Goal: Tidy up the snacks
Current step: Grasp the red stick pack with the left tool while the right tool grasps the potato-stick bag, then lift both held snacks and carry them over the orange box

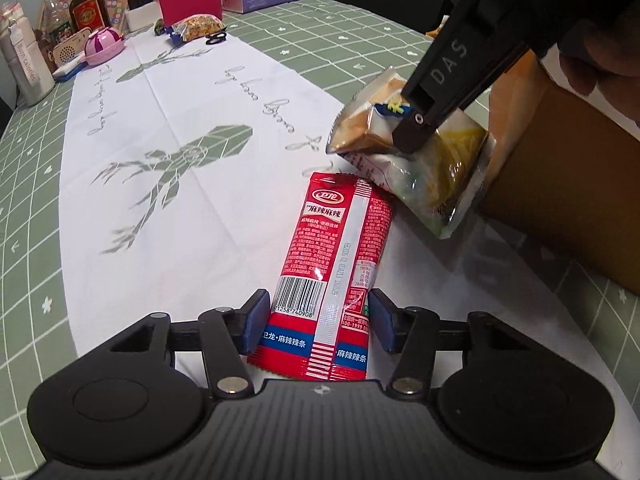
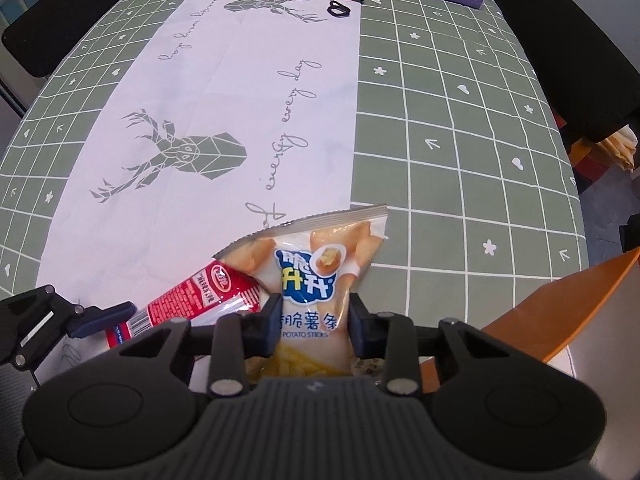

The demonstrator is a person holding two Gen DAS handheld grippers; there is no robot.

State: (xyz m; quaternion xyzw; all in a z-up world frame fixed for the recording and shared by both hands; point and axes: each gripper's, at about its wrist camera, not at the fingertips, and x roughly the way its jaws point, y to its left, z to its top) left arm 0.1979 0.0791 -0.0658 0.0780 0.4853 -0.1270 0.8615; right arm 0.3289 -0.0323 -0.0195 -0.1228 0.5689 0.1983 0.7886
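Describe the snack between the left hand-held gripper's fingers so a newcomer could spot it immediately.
On the white deer-print runner, beside the cardboard box, lies a long red packet. Unlike the pale potato-stick bag held beside it, it is bright red, with a barcode and a silver seam.
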